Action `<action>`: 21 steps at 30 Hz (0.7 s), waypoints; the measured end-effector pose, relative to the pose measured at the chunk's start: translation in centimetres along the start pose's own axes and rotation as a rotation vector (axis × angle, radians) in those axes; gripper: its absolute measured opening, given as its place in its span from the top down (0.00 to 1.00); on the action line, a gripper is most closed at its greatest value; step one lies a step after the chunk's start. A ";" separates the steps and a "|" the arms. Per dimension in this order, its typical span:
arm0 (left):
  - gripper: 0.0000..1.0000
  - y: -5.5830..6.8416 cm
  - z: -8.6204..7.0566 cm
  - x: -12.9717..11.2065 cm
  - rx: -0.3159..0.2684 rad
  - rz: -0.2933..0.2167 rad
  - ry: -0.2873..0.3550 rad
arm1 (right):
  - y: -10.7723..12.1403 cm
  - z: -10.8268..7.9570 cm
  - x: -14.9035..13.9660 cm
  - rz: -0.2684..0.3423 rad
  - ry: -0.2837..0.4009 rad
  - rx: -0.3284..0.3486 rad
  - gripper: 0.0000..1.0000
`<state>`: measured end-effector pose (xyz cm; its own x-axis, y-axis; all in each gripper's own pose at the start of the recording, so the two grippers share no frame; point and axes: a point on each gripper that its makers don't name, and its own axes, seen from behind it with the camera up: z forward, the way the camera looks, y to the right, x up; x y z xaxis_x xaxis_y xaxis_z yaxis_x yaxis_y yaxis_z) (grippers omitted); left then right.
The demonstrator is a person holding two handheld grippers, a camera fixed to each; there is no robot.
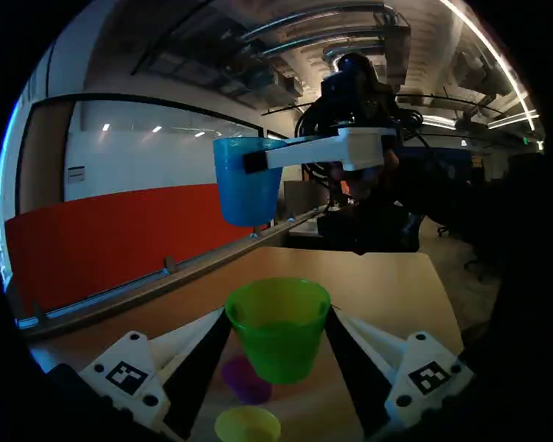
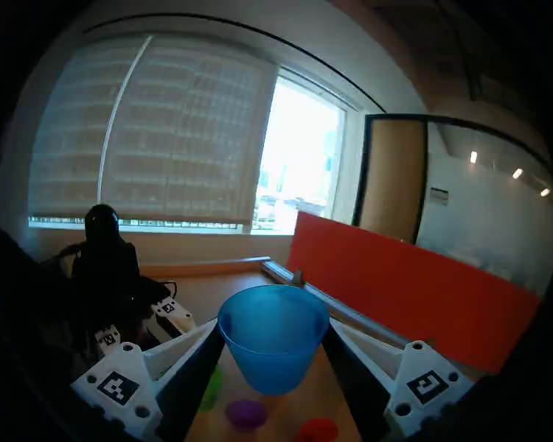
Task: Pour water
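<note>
We hold the left tool (image 1: pixel 276 318) low and level over the wooden counter (image 1: pixel 394 287). Its two black-padded fingers (image 1: pixel 203 361) are closed against the sides of a green cup (image 1: pixel 278 350), which stands upright between them and clear of the counter. The right tool (image 2: pixel 274 325) pinches a blue cup (image 2: pixel 274 353) in the same way, one pad on each side just under the rim, and that cup is upright too. From the left gripper view the right tool is raised well above the counter and beyond the green cup. Its white body reaches in from the right, and the blue cup hangs at its tip, higher than the green one and not over it. The hand behind that tool and the person (image 1: pixel 365 96) holding it are only a dark silhouette against the ceiling lights, so we cannot make out the grip. Below the green cup, a purple cup (image 1: pixel 245 379) and a yellow cup (image 1: pixel 247 426) sit on the counter, the purple one partly covered by the green cup and the yellow one cut off at the bottom edge. In the right gripper view a red cup (image 2: pixel 317 429) is likewise cut off, and a green sliver (image 2: pixel 211 387) peeks out beside the left-hand finger, too hidden for us to identify. We cannot tell whether either held cup has water in it. A red partition (image 1: pixel 114 243) runs along the counter's far side.
</note>
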<state>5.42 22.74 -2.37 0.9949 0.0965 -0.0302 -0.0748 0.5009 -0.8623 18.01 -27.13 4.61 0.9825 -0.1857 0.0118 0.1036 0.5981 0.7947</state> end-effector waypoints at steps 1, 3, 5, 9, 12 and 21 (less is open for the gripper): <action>0.13 0.0 0.0 0.0 0.000 0.000 0.000 | 0.1 0.0 0.1 0.022 0.001 0.000 0.10; 0.13 0.1 -0.1 0.0 -0.001 0.001 0.000 | 0.3 -0.1 0.2 0.061 0.004 0.001 0.10; 0.13 0.0 -0.2 0.1 -0.001 -0.001 -0.001 | 0.5 -0.2 0.3 0.073 0.008 -0.001 0.10; 0.13 -0.2 -0.4 0.1 0.005 -0.001 -0.003 | 0.9 -0.5 0.3 0.059 0.002 -0.014 0.10; 0.13 -0.5 -0.5 0.2 0.012 -0.001 -0.004 | 0.9 -0.7 0.2 0.047 -0.007 -0.019 0.10; 0.13 -0.9 -1.0 0.2 0.019 0.001 -0.014 | 1.2 -1.4 -1.4 0.040 -0.041 -0.030 0.10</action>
<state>5.78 21.42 -2.09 0.9938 0.1090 -0.0234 -0.0768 0.5175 -0.8522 16.94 -25.04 4.67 0.9789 -0.1925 0.0681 0.0697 0.6284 0.7747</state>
